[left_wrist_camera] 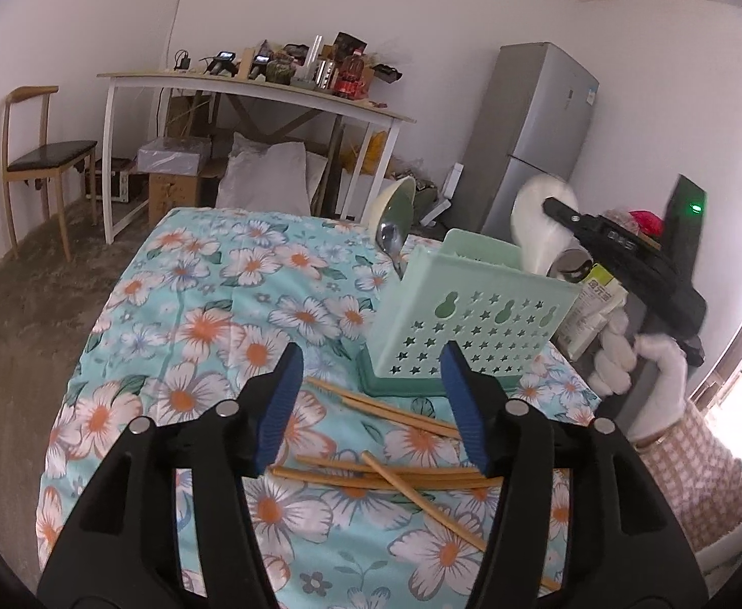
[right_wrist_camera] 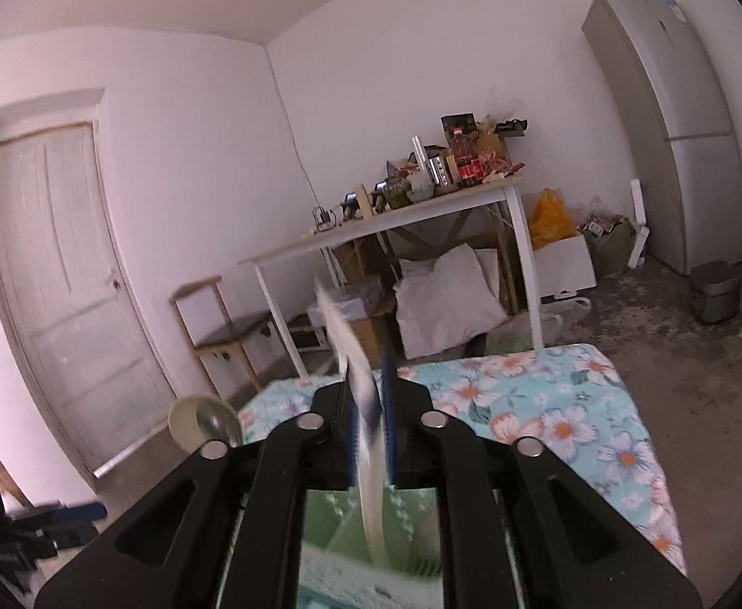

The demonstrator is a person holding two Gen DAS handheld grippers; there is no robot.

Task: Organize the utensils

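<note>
Holding a white spoon (right_wrist_camera: 366, 406) over the green caddy (left_wrist_camera: 472, 314) at centre right, the right gripper (right_wrist_camera: 371, 426) clamps it. Left gripper (left_wrist_camera: 371, 406) gapes above loose chopsticks (left_wrist_camera: 396, 472), unsorted, at the frame's lower centre.

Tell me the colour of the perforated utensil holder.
Mint green utensil holder, clearest in the left wrist view.

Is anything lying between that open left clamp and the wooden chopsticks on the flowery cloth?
Nothing visible does. The open left gripper hangs directly over the scattered wooden chopsticks, with only bare floral tablecloth around them. The mint-green perforated plastic utensil basket stands just beyond, not in the path.
</note>
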